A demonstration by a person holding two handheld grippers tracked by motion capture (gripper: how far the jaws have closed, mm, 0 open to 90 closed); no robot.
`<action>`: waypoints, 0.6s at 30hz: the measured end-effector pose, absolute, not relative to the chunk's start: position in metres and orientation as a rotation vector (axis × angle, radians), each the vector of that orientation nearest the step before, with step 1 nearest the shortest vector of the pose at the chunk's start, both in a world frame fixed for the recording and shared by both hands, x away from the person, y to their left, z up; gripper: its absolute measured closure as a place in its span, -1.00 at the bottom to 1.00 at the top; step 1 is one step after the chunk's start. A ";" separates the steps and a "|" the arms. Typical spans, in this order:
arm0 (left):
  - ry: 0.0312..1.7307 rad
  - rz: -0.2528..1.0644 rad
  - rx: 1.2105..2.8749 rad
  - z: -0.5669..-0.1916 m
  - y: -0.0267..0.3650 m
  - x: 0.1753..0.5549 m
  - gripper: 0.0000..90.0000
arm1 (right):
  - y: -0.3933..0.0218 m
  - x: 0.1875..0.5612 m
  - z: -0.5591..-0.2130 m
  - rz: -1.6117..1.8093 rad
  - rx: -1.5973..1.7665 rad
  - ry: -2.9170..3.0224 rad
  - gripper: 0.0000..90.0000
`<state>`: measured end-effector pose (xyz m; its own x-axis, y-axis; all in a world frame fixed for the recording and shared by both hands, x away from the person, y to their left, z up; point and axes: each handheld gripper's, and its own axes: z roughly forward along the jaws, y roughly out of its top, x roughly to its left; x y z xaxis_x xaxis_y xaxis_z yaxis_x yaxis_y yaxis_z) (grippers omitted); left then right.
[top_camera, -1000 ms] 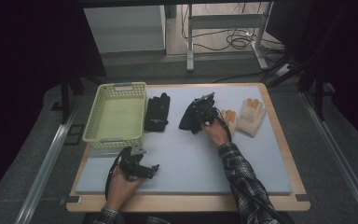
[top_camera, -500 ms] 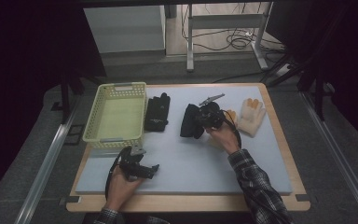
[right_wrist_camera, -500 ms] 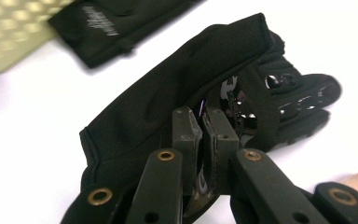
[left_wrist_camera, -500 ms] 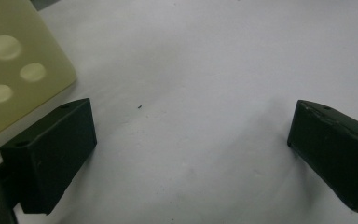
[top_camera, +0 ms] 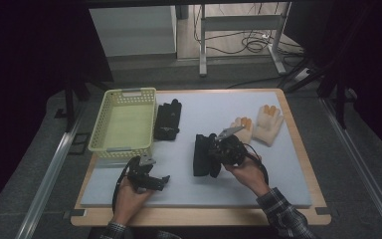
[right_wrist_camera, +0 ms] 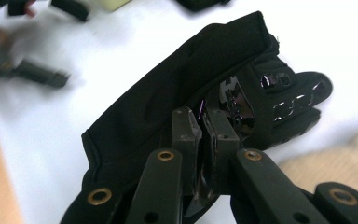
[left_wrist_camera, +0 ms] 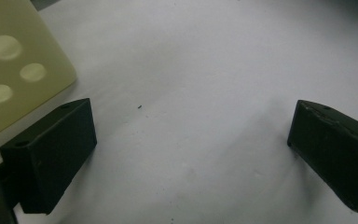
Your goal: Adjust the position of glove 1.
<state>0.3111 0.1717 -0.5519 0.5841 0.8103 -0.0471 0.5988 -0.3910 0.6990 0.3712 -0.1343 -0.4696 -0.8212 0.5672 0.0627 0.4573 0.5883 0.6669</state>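
Since the earlier frame, the right tongs (top_camera: 214, 154) have travelled from the far middle of the tabletop (top_camera: 288, 199) toward the person, carrying the black glove (top_camera: 201, 155) with them; the left tongs (top_camera: 154, 180) have stayed in place.

The right tongs are closed almost fully on the black glove. In the right gripper view, the two jaws pinch a fold of the glove (right_wrist_camera: 177, 93) between them, and the glove hangs with its fingers pointing away from the camera. In the high view, the glove sits near the middle of the tabletop, just in front of the right hand (top_camera: 246, 172).

The left tongs stand wide open and hold nothing. In the left gripper view, bare white mat lies between the jaws.

The yellow basket (top_camera: 102, 132) sits at the left of the tabletop. A second black glove (top_camera: 168, 119) lies just beside it. Two cream gloves (top_camera: 261, 123) lie at the right.
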 end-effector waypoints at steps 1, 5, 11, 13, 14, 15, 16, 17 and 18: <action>1.110 0.397 2.134 -0.552 0.172 0.311 -0.98 | -0.136 0.366 -0.472 1.054 0.866 2.664 0.84; 1.116 0.395 2.130 -0.552 0.172 0.311 -0.98 | -0.143 0.345 -0.482 1.054 0.866 2.694 0.84; 1.112 0.395 2.134 -0.552 0.172 0.311 -0.98 | -0.148 0.335 -0.513 1.061 0.889 2.726 0.60; 1.111 0.396 2.135 -0.552 0.172 0.311 -0.98 | -0.149 0.335 -0.516 1.073 0.894 2.729 0.42; 1.111 0.396 2.135 -0.552 0.172 0.311 -0.98 | -0.149 0.335 -0.515 1.076 0.885 2.719 0.35; 1.110 0.396 2.137 -0.552 0.172 0.311 -0.98 | -0.149 0.335 -0.512 1.072 0.870 2.707 0.30; 1.110 0.396 2.137 -0.552 0.172 0.311 -0.98 | -0.150 0.335 -0.508 1.077 0.859 2.693 0.23; 1.113 0.396 2.133 -0.552 0.172 0.311 -0.98 | -0.151 0.335 -0.505 1.084 0.857 2.683 0.20; 1.113 0.397 2.131 -0.552 0.172 0.311 -0.98 | -0.152 0.337 -0.503 1.086 0.853 2.675 0.18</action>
